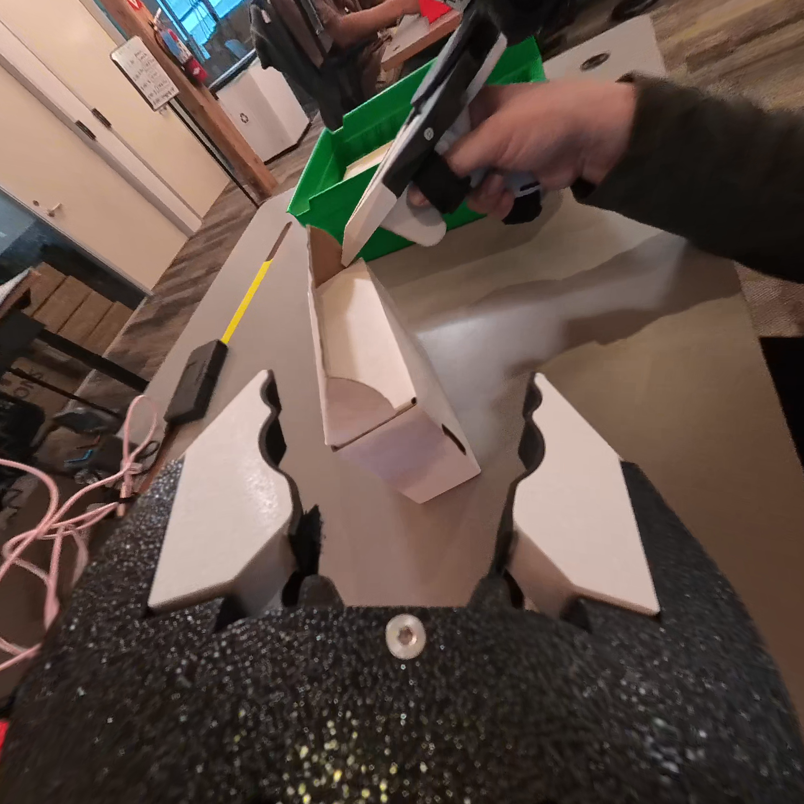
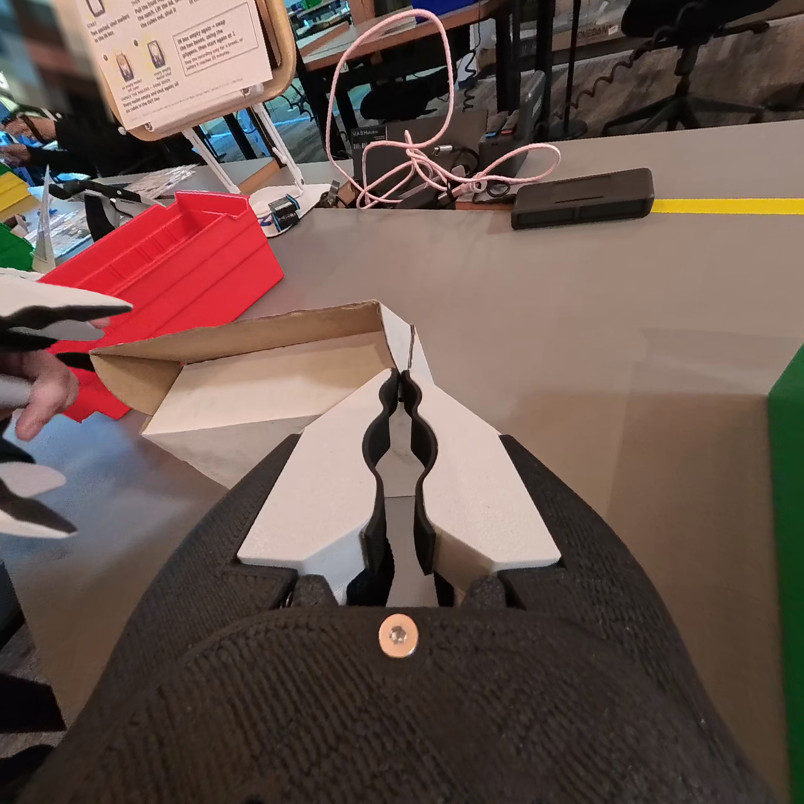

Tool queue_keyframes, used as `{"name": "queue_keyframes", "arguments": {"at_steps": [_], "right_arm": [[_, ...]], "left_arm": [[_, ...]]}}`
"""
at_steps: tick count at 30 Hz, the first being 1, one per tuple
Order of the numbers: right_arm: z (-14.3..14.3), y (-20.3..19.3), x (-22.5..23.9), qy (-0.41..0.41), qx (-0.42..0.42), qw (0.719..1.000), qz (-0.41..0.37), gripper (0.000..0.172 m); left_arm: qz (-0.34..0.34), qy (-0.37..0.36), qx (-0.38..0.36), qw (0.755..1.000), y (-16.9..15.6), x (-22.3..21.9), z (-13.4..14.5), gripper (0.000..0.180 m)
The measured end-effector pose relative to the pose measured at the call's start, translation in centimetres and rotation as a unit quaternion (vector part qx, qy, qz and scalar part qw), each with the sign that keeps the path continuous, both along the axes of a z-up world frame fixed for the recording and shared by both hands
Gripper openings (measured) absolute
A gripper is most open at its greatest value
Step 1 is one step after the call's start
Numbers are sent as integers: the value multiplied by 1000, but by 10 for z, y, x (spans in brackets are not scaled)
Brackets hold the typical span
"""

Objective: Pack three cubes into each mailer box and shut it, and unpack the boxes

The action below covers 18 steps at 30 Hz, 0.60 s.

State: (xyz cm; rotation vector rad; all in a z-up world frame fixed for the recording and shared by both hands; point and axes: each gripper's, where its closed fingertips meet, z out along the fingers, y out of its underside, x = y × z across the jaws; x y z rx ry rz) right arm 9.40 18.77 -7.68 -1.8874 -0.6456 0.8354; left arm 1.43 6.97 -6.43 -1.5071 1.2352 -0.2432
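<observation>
Left wrist view: the right gripper point(image 1: 348, 256) slants down, jaws pinching the white mailer box point(image 1: 374, 370) flap. The left gripper point(image 1: 402, 404) is spread wide around the box without touching it.

Cream doors point(image 1: 65, 143), wooden post point(image 1: 209, 108), patterned carpet point(image 1: 182, 269), grey table point(image 2: 522, 283), perhaps a window point(image 1: 204, 17) behind.
</observation>
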Motion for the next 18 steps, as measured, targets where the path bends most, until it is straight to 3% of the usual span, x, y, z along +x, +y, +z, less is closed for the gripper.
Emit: {"name": "queue_keyframes", "arguments": {"at_steps": [5,10,12,14,15,18], "right_arm": [[0,0,0,-5,7,1000,0,0],[0,0,0,-7,21,1000,-3,0],[1,-3,-1,2,26,1000,10,6],[6,-7,6,23,24,999,14,32],[10,-6,14,33,32,999,6,36],[48,-7,35,102,97,990,-16,26]], "left_arm": [[14,96,48,994,0,14,-22,107],[43,231,145,961,6,5,-33,93],[41,253,157,954,5,4,-34,88],[43,263,163,950,6,4,-35,86],[46,270,167,947,7,2,-35,86],[44,270,170,947,7,3,-34,83]]}}
